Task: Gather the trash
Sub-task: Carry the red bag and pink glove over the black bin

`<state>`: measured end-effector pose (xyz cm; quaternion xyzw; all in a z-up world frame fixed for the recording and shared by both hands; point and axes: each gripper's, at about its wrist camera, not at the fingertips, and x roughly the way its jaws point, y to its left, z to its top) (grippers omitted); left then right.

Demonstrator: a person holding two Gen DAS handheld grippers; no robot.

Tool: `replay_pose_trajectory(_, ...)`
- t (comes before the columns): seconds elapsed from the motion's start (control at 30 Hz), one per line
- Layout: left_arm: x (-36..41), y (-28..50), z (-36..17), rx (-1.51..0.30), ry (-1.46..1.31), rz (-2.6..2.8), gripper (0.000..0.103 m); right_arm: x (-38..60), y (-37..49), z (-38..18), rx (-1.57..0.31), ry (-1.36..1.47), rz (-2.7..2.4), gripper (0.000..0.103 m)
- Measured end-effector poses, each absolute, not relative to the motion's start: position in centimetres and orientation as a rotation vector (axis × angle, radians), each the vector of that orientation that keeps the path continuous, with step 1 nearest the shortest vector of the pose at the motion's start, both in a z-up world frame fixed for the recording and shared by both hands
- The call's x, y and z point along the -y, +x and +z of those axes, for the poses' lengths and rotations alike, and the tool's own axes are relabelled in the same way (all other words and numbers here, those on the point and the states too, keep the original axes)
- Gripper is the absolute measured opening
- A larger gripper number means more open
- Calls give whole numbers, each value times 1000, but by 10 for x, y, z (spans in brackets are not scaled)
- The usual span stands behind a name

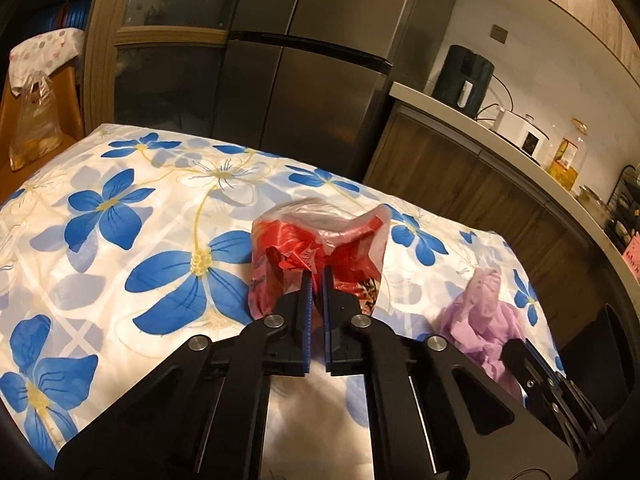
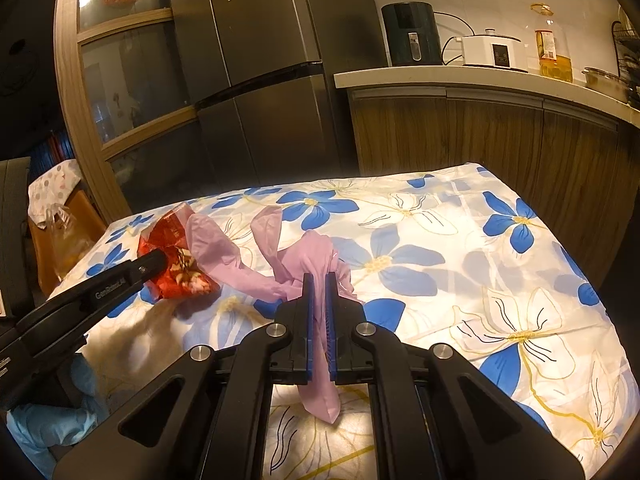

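Left wrist view first: the left claw is pinched tight on a crinkly red bag, the blue pads nearly meeting with the plastic caught between them. The bag sits on the desk, which is covered in a white cloth with big blue flowers. Off to the right there's a bunch of pink plastic, with the right claw right up against it. A dark fridge stands behind.

Right wrist view: the right claw is clamped on the pink plastic, a strip of it hanging down between the pads. The left claw comes in from the left, its tip on the red bag, which is touching the pink stuff. An air fryer sits on the kitchen counter behind.
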<state>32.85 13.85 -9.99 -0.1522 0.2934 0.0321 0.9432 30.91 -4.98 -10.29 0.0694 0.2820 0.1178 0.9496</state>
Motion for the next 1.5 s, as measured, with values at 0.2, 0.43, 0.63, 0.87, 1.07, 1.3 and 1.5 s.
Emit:
replay_pose_trajectory(0.2,-138,304,-88,-562,-313,61,0,48,300,-97,-559,124,269,4)
replay_pose_trajectory(0.43,-145,255,-71,-505,-336,92,0,54,271,-81,-516,113,298,3)
replay_pose_trajectory(0.63,-146,215,-54,-453,-314,133,0,62,245,-62,-481,133,312,3)
replay_pose_trajectory(0.87,-146,187,-46,-441,-316,144,0,70,214,-45,-445,130,316,3)
replay_pose_trajectory(1.07,-137,169,-40,-426,-305,140,0,80,189,-33,-420,124,311,3)
replay_pose_trajectory(1.3,-124,155,-29,-404,-302,119,0,96,170,-21,-385,128,295,3)
replay_pose_trajectory(1.5,-105,156,-26,-406,-274,96,0,113,162,-18,-372,138,271,3)
